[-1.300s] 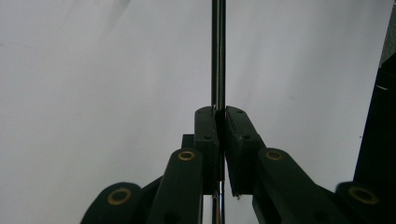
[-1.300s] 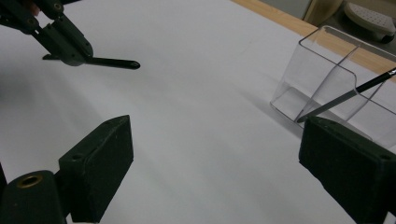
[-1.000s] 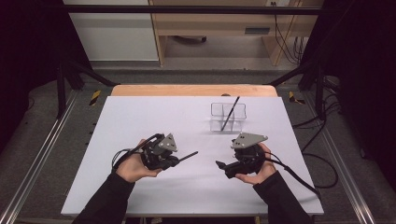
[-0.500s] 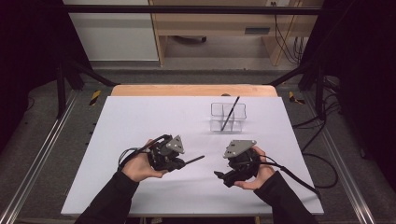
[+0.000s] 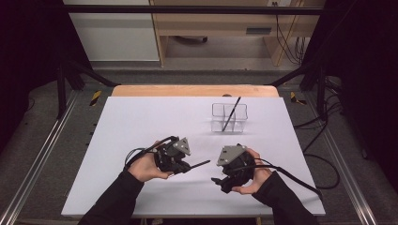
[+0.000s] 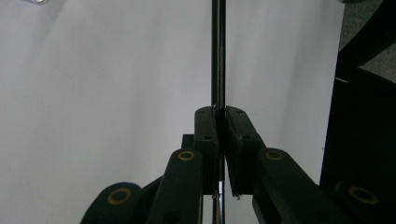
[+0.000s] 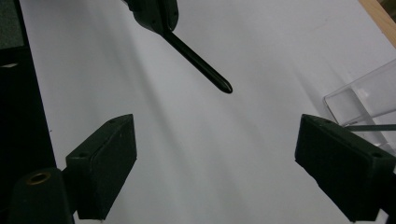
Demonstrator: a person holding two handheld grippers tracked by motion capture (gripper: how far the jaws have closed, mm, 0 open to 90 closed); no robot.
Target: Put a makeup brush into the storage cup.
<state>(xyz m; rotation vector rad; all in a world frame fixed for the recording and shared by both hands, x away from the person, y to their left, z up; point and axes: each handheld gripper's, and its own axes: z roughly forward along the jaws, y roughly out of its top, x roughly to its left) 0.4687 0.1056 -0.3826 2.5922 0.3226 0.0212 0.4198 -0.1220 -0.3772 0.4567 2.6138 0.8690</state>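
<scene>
My left gripper (image 5: 187, 166) is shut on a thin black pen (image 5: 201, 164) whose tip points right, toward the other hand. In the left gripper view the pen (image 6: 218, 56) runs straight up from between the closed pads (image 6: 208, 128). My right gripper (image 5: 219, 182) hovers at the front right of the white table sheet (image 5: 141, 122), its jaws wide apart with nothing between them. In the right gripper view the pen tip (image 7: 205, 70) hangs ahead of the open gripper (image 7: 217, 140). A clear compartmented holder (image 5: 229, 118) farther back has a second black pen (image 5: 232, 111) leaning in it.
A wooden strip (image 5: 187, 90) borders the sheet's far edge. Metal rails (image 5: 42, 154) run along both sides of the table. A black cable (image 5: 291, 177) trails right from the right gripper. The holder's corner (image 7: 359, 98) appears at the right of the right gripper view.
The right hand has shifted left and toward the front edge, closer to the pen tip. The left hand has barely moved and keeps its grip on the pen.
</scene>
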